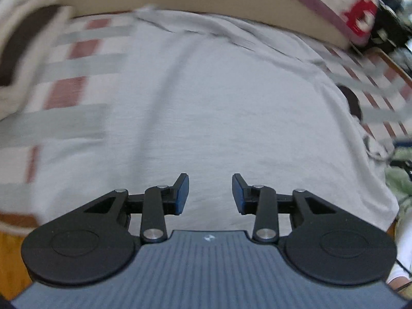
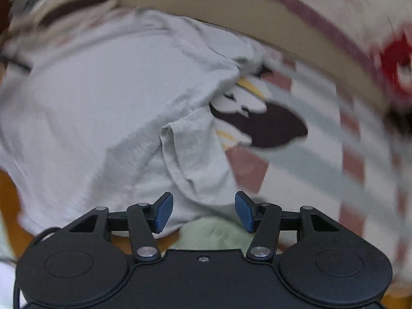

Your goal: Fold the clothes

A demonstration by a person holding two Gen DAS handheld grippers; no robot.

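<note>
- Grey cotton fills most of what I see: a light grey T-shirt (image 1: 206, 97) lies spread flat on a checked cloth (image 1: 77, 87) of white, red and grey-green squares.
- Both views are smeared with blur, so I cannot make out what the tan band (image 1: 180, 0) and the red-and-white thing (image 1: 360, 18) at the far edge are.
- In the right wrist view the shirt's edge is folded over, half hiding a dark brown, white and yellow print (image 2: 257, 113); I cannot tell what the print belongs to.
- Pale green fabric (image 2: 213, 234) shows close under the right claw, mostly cut off.
- My left claw (image 1: 210, 193) stands partly apart over the shirt, nothing between its pads.
- My right claw (image 2: 204, 211) stands wider apart above the shirt's near hem, gripping nothing.
</note>
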